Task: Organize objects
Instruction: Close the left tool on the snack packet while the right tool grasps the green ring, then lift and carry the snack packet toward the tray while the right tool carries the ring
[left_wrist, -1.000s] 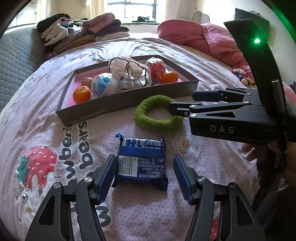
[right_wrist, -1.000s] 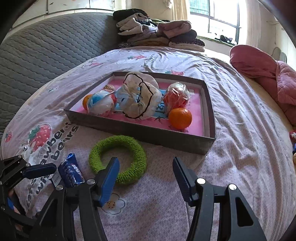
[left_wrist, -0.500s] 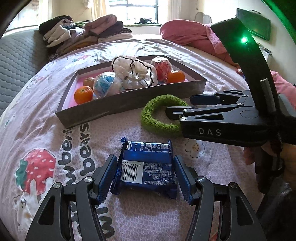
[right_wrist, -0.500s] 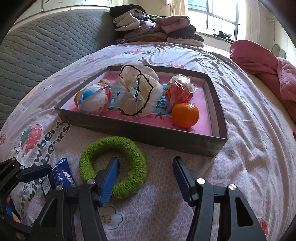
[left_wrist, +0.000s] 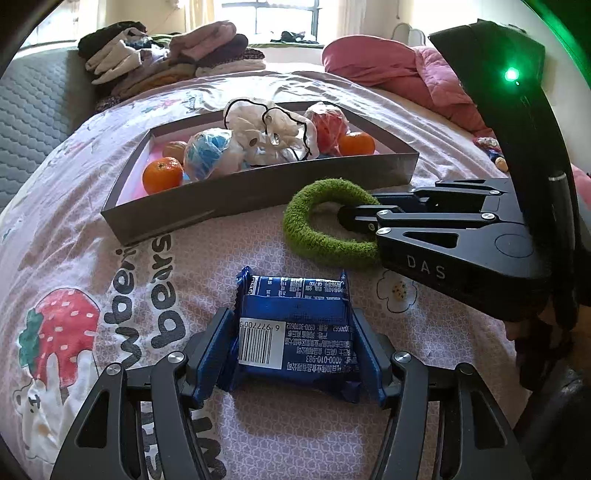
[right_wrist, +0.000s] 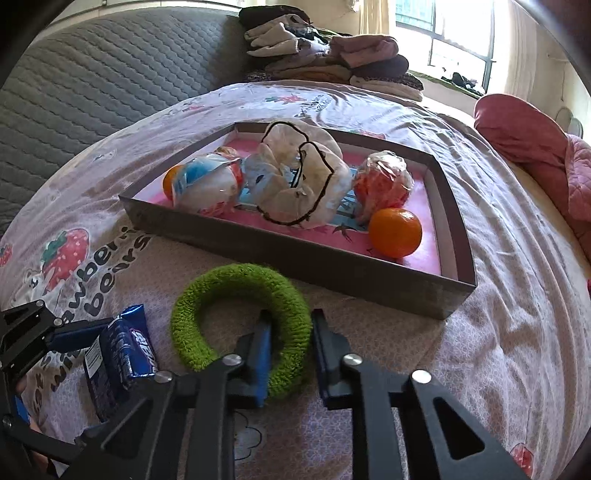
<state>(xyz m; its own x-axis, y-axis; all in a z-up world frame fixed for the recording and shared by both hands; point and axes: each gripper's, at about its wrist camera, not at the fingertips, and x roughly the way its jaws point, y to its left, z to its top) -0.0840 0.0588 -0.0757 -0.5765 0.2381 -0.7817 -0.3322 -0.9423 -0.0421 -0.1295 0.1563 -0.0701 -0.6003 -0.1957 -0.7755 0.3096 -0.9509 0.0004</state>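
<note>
Green fuzzy ring sits low in the centre of the right wrist view, just before the grey tray; right gripper is closing, pads squeezing the ring's near-right rim; left gripper straddles the blue snack packet at bottom centre, pads touching both ends; oranges and wrapped bundles lie inside the tray

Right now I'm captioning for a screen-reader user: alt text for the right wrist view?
The right gripper is closing on the near side of a green fuzzy ring lying on a bedsheet. Behind it a shallow box holds oranges and wrapped items; at left the left gripper straddles a blue snack packet.
</note>
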